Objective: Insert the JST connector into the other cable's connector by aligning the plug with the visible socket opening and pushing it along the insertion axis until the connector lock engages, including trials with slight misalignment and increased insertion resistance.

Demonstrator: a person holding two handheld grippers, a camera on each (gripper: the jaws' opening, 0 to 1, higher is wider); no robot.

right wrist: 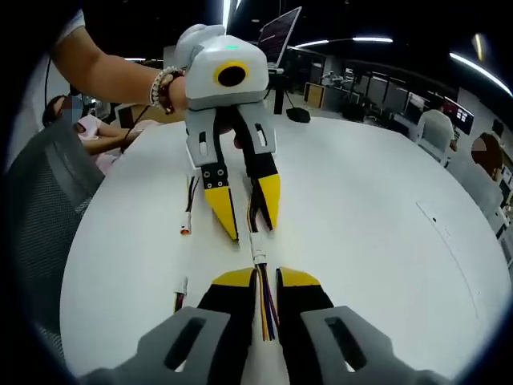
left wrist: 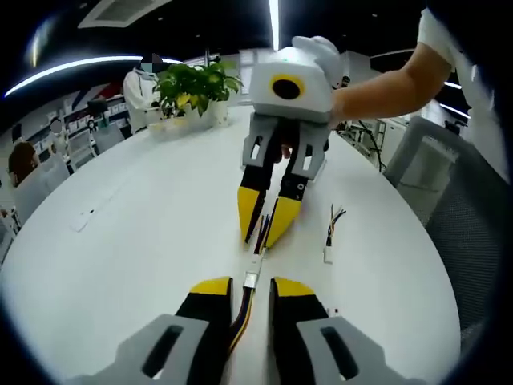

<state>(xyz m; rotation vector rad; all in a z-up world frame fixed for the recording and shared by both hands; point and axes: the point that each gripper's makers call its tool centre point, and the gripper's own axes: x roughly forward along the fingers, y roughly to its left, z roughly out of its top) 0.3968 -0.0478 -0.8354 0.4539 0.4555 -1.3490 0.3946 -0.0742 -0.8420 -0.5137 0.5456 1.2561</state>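
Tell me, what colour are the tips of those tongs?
Yellow, over black; clearest on the right tongs in the left gripper view.

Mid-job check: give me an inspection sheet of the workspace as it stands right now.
Surface: white round table, mostly bare.
Job's things: two white connectors meet end to end between the tongs; whether locked cannot be told.
Clutter: spare cable lying beside the right tongs; two more spare leads beside the left tongs.
Grippers: left tongs shut on their cable; right tongs shut on theirs.
Cables: multicoloured wires run back between the right tongs.
Surroundings: potted plant at the table's far edge, mesh chair, office desks, people seated.
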